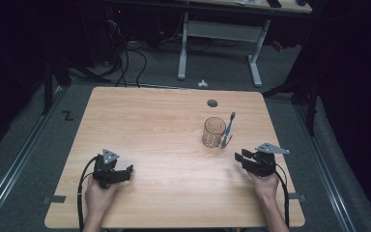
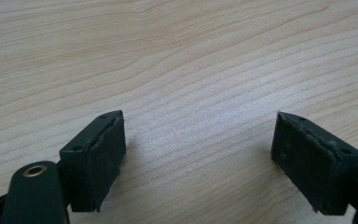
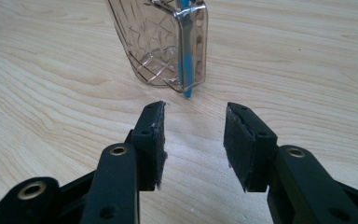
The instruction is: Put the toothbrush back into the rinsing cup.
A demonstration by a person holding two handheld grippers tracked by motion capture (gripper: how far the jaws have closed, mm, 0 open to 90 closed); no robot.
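The cup (image 1: 214,132) stands upright at about 1 o'clock from the table's (image 1: 164,125) middle, with a blue toothbrush (image 1: 229,129) leaning on its right side, bristles up. The right gripper (image 1: 239,159) sits near, at 5 o'clock of the cup, jaws spread with nothing between them; its own view aims them at the cup's handle (image 3: 192,44) and the toothbrush's lower end (image 3: 186,88). The left gripper (image 1: 128,170) rests well apart at 8 o'clock, jaws spread over bare wood.

Risks, as I judge them: 1, a push forward could nudge the light cup and let the toothbrush slide off and fall flat. 2, closing on handle and toothbrush together could tip the cup.
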